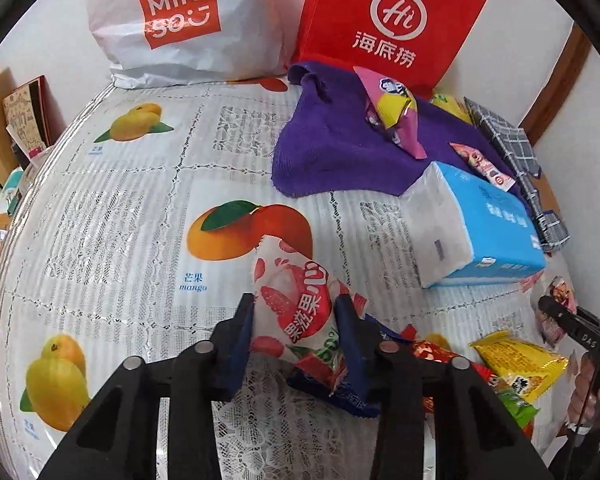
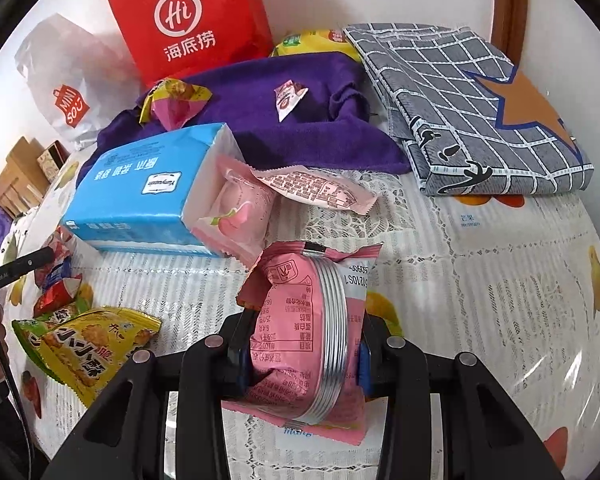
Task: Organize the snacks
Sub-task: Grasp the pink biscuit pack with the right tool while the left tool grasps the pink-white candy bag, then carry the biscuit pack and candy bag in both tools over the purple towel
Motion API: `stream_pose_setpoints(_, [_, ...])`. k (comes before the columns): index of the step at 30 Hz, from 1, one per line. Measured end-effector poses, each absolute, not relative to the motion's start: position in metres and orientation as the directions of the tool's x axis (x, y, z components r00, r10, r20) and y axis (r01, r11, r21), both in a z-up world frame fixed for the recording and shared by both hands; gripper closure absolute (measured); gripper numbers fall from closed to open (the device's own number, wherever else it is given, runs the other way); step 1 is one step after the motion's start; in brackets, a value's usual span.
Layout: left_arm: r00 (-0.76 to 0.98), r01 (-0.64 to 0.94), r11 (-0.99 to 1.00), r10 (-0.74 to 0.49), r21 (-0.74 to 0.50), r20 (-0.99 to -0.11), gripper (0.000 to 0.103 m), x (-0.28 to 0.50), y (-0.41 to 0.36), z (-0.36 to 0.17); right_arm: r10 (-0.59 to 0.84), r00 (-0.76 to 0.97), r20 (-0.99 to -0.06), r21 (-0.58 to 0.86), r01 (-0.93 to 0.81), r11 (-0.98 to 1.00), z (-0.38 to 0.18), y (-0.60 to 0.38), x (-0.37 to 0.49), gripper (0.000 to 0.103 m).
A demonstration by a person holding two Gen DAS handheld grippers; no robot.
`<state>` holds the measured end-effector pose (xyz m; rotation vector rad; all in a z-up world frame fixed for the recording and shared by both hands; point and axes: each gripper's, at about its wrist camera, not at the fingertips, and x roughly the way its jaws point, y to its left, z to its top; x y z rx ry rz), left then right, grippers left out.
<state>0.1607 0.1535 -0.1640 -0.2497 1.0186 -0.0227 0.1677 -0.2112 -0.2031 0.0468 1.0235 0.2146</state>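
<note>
Strawberry packet [image 1: 300,312] upright between pads

Purple towel [image 2: 284,120], blue tissue pack [image 2: 140,192], grey checked cloth [image 2: 472,120], red bag [image 2: 192,20].

Left hand-held gripper [image 1: 296,312]: matte black plastic, two broad linkage arms splaying toward the lens, long teardrop cut-outs in the outer arms, four round silver pivot pins in a row, dark blue pads [image 1: 242,344] on the inner finger faces. Right hand-held gripper [image 2: 302,344]: same black build, same four silver pins, same cut-outs, blue pads [image 2: 362,364] showing as thin edges. From the left wrist view, seen side-on at the right edge: black finger, pale lettering on the body, thin black cable alongside, a hand [image 1: 588,396] around the grip. From the right wrist view: small white lettering on the other gripper's black finger.
</note>
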Motion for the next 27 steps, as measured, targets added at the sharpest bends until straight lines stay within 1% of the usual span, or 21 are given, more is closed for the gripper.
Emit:
stream_pose_setpoints(2, [0.528, -0.084, 0.973, -0.140, -0.216, -0.837, 0.067, 0.159, 0.151, -0.162, 0.202, 0.505, -0.839, 0.142, -0.154, 0.978, -0.201, -0.211, 0.166, 0.064])
stream_pose_setpoints(4, [0.526, -0.078, 0.976, -0.132, -0.203, -0.840, 0.065, 0.160, 0.149, -0.164, 0.206, 0.507, -0.837, 0.145, -0.157, 0.977, -0.199, -0.211, 0.165, 0.064])
stream_pose_setpoints(5, [0.524, -0.085, 0.977, -0.124, -0.197, -0.843, 0.061, 0.161, 0.149, -0.165, 0.205, 0.508, -0.836, 0.143, -0.159, 0.977, -0.199, -0.210, 0.164, 0.064])
stream_pose_setpoints(6, [0.519, -0.094, 0.977, -0.117, -0.193, -0.847, 0.051, 0.163, 0.149, -0.167, 0.204, 0.510, -0.836, 0.141, -0.160, 0.977, -0.198, -0.210, 0.164, 0.064])
stream_pose_setpoints(7, [0.514, -0.099, 0.978, -0.109, -0.185, -0.851, 0.036, 0.165, 0.149, -0.169, 0.205, 0.511, -0.835, 0.141, -0.160, 0.977, -0.198, -0.210, 0.163, 0.064])
stream_pose_setpoints(10, [0.511, -0.096, 0.981, -0.094, -0.166, -0.854, 0.030, 0.170, 0.146, -0.177, 0.204, 0.511, -0.835, 0.144, -0.155, 0.977, -0.198, -0.210, 0.162, 0.064])
stream_pose_setpoints(11, [0.518, -0.097, 0.984, -0.077, -0.149, -0.852, 0.029, 0.170, 0.143, -0.178, 0.202, 0.510, -0.836, 0.144, -0.152, 0.978, -0.198, -0.211, 0.161, 0.064])
stream_pose_setpoints(12, [0.520, -0.093, 0.987, -0.064, -0.132, -0.852, 0.031, 0.171, 0.140, -0.178, 0.200, 0.508, -0.838, 0.144, -0.148, 0.978, -0.199, -0.212, 0.161, 0.064])
stream_pose_setpoints(13, [0.522, -0.082, 0.989, -0.060, -0.120, -0.851, 0.044, 0.171, 0.137, -0.178, 0.200, 0.507, -0.838, 0.146, -0.145, 0.979, -0.200, -0.213, 0.161, 0.064])
stream_pose_setpoints(14, [0.527, -0.064, 0.991, -0.066, -0.117, -0.847, 0.051, 0.170, 0.132, -0.177, 0.200, 0.506, -0.839, 0.147, -0.143, 0.979, -0.200, -0.213, 0.161, 0.064])
stream_pose_setpoints(15, [0.531, -0.060, 0.992, -0.064, -0.113, -0.845, 0.056, 0.170, 0.131, -0.175, 0.199, 0.507, -0.839, 0.147, -0.141, 0.979, -0.200, -0.214, 0.161, 0.064])
stream_pose_setpoints(16, [0.538, -0.052, 0.992, -0.069, -0.115, -0.840, 0.066, 0.169, 0.130, -0.173, 0.198, 0.508, -0.839, 0.146, -0.140, 0.979, -0.200, -0.214, 0.161, 0.064])
stream_pose_setpoints(19, [0.555, -0.039, 0.988, -0.102, -0.148, -0.826, 0.074, 0.166, 0.132, -0.161, 0.201, 0.518, -0.831, 0.152, -0.135, 0.979, -0.195, -0.217, 0.160, 0.064])
stream_pose_setpoints(21, [0.564, -0.035, 0.989, -0.096, -0.140, -0.820, 0.077, 0.163, 0.131, -0.156, 0.202, 0.529, -0.824, 0.154, -0.135, 0.979, -0.190, -0.218, 0.158, 0.064])
stream_pose_setpoints(27, [0.586, -0.049, 0.985, -0.106, -0.166, -0.803, 0.077, 0.153, 0.135, -0.143, 0.219, 0.556, -0.802, 0.162, -0.149, 0.975, -0.174, -0.218, 0.152, 0.064])
